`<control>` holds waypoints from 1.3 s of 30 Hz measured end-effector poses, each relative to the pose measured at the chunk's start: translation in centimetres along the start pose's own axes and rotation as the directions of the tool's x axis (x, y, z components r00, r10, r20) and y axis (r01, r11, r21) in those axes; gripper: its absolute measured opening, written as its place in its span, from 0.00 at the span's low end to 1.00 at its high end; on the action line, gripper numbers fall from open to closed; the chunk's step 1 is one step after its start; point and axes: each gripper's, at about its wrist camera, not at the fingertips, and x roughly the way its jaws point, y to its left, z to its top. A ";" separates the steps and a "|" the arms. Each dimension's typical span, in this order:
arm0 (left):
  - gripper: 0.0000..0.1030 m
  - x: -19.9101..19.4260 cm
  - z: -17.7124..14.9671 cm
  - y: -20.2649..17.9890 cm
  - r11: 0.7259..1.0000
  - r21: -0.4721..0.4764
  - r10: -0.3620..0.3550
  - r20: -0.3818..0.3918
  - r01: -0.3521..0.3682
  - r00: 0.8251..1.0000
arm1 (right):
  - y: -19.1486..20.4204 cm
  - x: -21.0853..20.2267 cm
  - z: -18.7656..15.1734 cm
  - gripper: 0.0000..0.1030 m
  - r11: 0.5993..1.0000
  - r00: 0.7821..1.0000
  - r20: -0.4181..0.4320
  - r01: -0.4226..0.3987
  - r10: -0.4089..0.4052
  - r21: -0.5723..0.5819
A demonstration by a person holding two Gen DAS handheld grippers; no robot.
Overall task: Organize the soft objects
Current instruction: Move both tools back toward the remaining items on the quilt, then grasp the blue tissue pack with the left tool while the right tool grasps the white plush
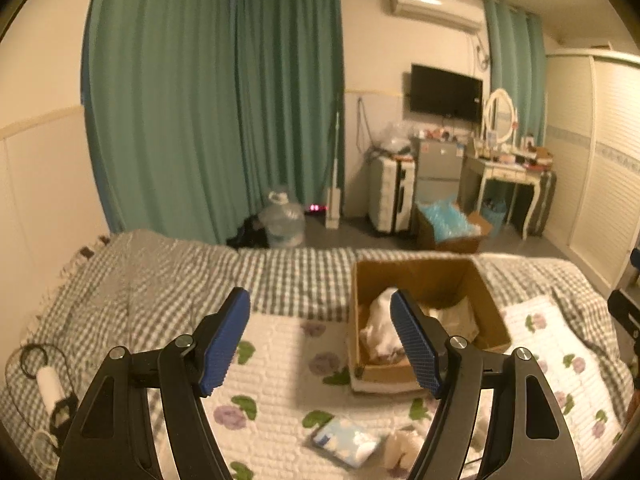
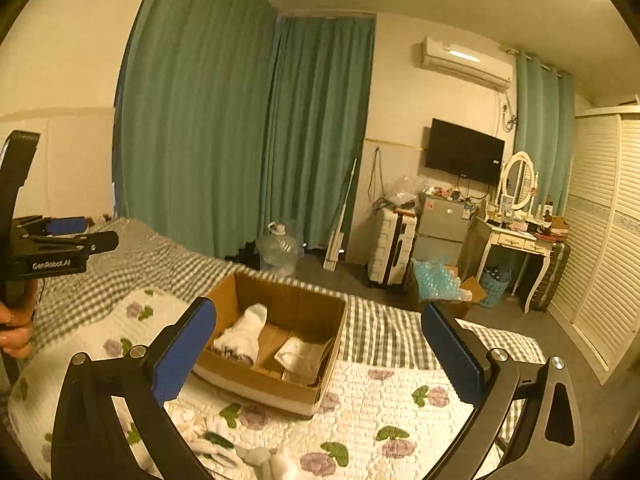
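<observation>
Your left gripper (image 1: 320, 338) has matt black plastic arms, bright metal pivot pins, and blue rubbery pads (image 1: 416, 344) ribbed in fine ridges. You see the cardboard box (image 2: 256, 380) as plain matt brown board with a pale raw edge. The white sock (image 2: 244, 332) inside it is soft, fuzzy knit cloth. The floral quilt (image 2: 384, 408) under the box is puckered, stitched cotton, matt; the checked blanket (image 1: 168, 280) is woven cloth, slightly nubby.

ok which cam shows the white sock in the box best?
Right wrist: the white sock lies fully visible inside the cardboard box. In the left wrist view a finger of the left hand-held gripper partly covers it.
</observation>
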 end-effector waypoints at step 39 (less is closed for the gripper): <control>0.71 9.6 -17.4 -3.1 0.969 0.157 -0.085 -0.516 0.192 0.852 | 0.9 9.0 -18.0 0.95 0.996 0.892 -0.442 -0.089 0.090 0.023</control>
